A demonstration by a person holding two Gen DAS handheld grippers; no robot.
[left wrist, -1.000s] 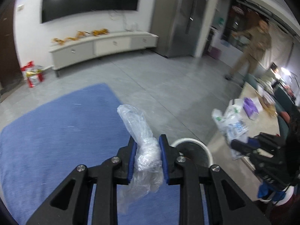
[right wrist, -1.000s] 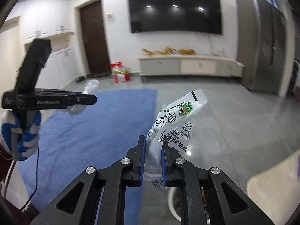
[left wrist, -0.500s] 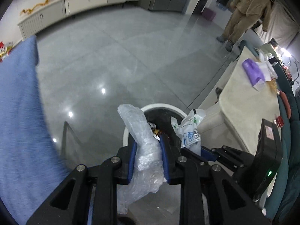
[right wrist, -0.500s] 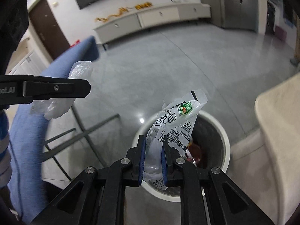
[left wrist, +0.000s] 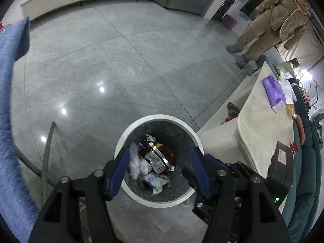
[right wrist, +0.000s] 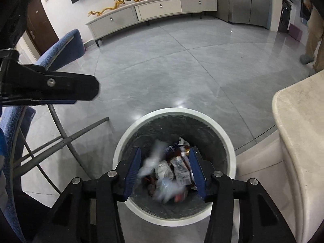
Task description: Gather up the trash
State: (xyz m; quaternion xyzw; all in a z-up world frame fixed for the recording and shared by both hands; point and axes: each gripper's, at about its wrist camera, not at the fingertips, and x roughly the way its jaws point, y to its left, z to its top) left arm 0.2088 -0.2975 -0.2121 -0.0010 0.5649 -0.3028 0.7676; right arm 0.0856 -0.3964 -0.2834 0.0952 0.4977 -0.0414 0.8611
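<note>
Left wrist view: left gripper [left wrist: 158, 170] hangs over the trash bin [left wrist: 121, 141], jaws spread wide, nothing between the blue pads [left wrist: 119, 174]. The bin stands on the grey tile floor [left wrist: 121, 70], just beside the corner of a pale table [left wrist: 263, 133]. Trash [left wrist: 150, 166] lies at the bottom: crumpled clear plastic, printed wrappers, a dark red packet. The right gripper's black body shows at lower right, close alongside. A blue fabric edge [left wrist: 8, 101] fills the left margin; a person in tan clothes [left wrist: 271, 26] stands well apart across the room. Right wrist view: right gripper [right wrist: 165, 169] is also directly above the bin's white rim [right wrist: 176, 111], jaws apart and empty. Between the pads, pale plastic pieces appear smeared by blur inside the bin; cannot tell whether they are falling or settled. One finger of the left gripper [right wrist: 48, 87] crosses the upper left. Handling judgement: film bags and wrappers look very light, soft and slippery, not fragile, and they crush flat under the pads. A bunched fold or thick crumple should give a surer pinch than a single flat sheet, which may slide out. Light pieces may drift, so a release low over the bin mouth seems safest.
</note>
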